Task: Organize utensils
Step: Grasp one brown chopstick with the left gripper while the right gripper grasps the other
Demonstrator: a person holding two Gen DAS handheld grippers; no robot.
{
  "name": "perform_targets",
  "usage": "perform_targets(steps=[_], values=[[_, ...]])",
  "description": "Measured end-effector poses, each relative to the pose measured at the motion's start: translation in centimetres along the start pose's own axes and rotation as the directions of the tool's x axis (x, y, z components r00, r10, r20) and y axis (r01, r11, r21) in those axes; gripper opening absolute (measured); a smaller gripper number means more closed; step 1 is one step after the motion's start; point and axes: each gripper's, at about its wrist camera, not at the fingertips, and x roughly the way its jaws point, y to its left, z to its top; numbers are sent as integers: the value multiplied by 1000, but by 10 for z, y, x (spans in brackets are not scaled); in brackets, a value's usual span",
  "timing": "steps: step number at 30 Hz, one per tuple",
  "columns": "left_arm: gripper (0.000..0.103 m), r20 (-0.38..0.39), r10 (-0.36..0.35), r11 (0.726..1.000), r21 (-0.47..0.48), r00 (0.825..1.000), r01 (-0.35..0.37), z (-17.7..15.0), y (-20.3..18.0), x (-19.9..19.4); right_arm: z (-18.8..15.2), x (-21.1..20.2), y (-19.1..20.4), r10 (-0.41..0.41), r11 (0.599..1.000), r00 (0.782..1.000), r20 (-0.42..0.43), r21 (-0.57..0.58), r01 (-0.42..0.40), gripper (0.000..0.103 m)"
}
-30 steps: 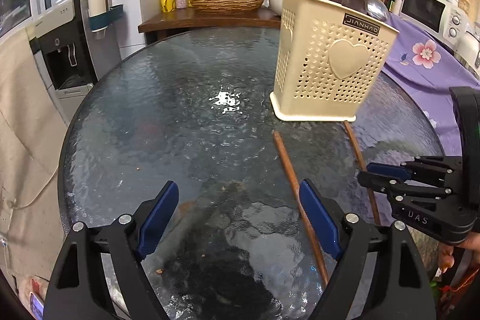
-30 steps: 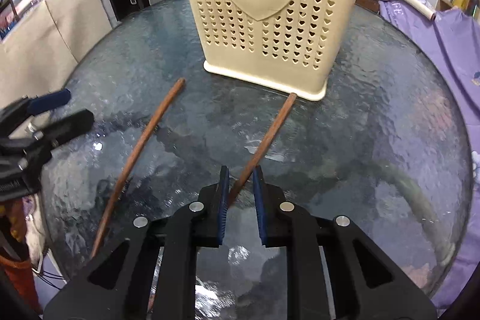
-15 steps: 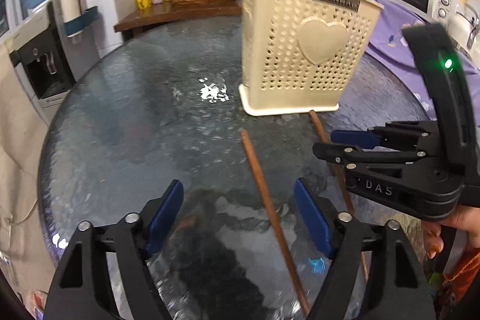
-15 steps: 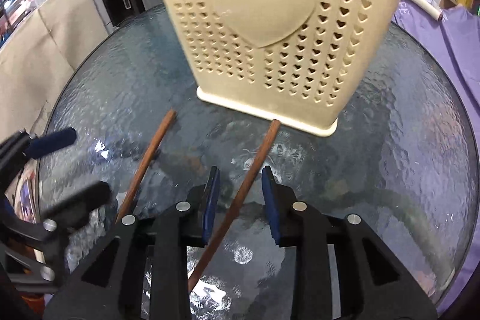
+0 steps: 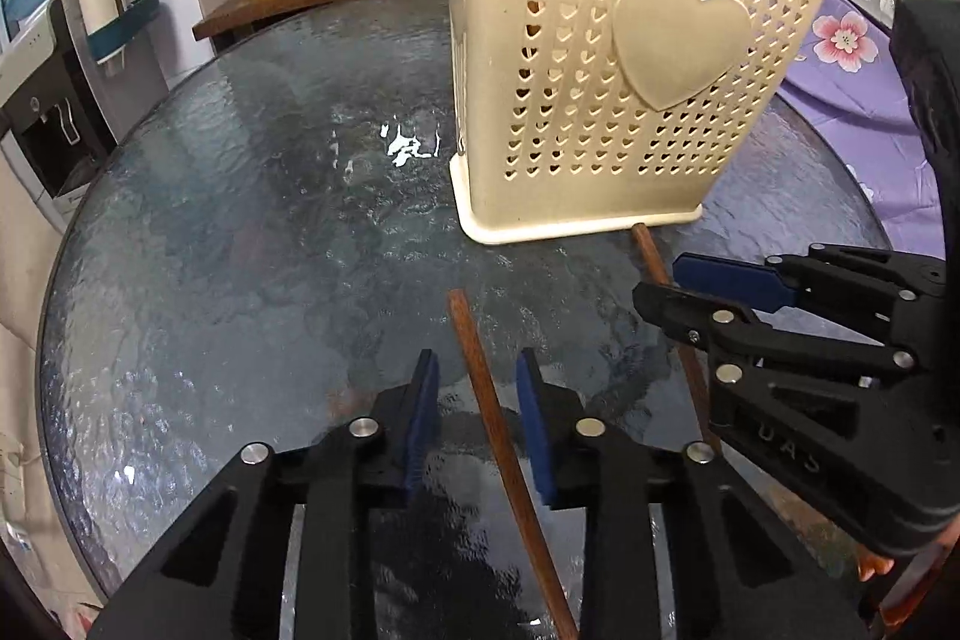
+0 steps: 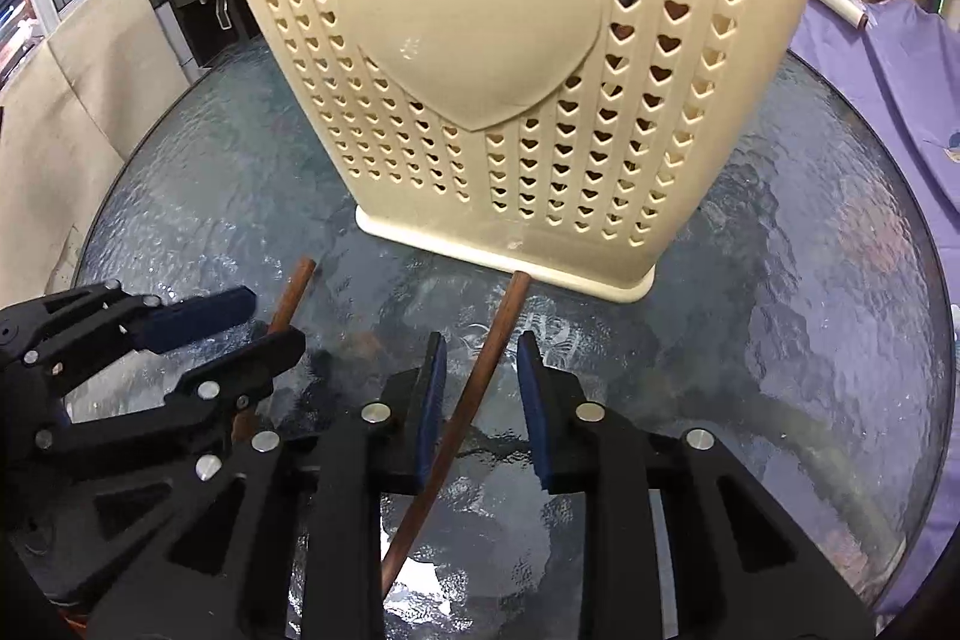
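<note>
Utensil basket (image 6: 480, 70) rim cut off at my right view's top edge. Right chopstick (image 5: 654, 268) partly hidden behind right gripper (image 5: 678, 280) in left view.

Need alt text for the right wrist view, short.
The right hand-held gripper straddles a brown chopstick on the glass table, pads open. A cream heart-holed basket stands just beyond; the left hand-held gripper is over a second chopstick.
</note>
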Motion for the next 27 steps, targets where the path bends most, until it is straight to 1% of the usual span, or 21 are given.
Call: perform_targets(steps=[2, 4, 8, 10, 13, 16, 24, 27], values=[[24, -2, 1, 1000, 3, 1000, -1, 2, 1, 1, 2, 0, 1, 0, 1000, 1000, 1, 1, 0, 25], [21, -3, 7, 1000, 14, 1000, -7, 3, -1, 3, 5, 1, 3, -2, 1000, 1000, -1, -1, 2, 25], [18, -1, 13, 1000, 21, 1000, -13, 5, -3, 6, 5, 2, 10, -27, 999, 1000, 2, -26, 27, 24], [14, 6, 13, 1000, 15, 1000, -13, 5, -2, 6, 4, 3, 13, -48, 998, 999, 4, -41, 48, 20], [10, 10, 6, 1000, -1, 1000, -6, 4, 0, 5, 4, 2, 12, -41, 999, 999, 4, -33, 41, 15], [9, 11, -4, 1000, -9, 1000, 5, 1, 1, 4, 5, 2, 9, -16, 1000, 1000, 3, -18, 16, 12], [9, 15, -12, 1000, -17, 1000, 12, -4, -3, 0, 1, 2, 20, -36, 997, 999, 4, -62, 37, 11], [9, 17, -12, 1000, -18, 1000, 12, -4, -4, 1, -1, 3, 16, -38, 997, 999, 7, -65, 38, 11]])
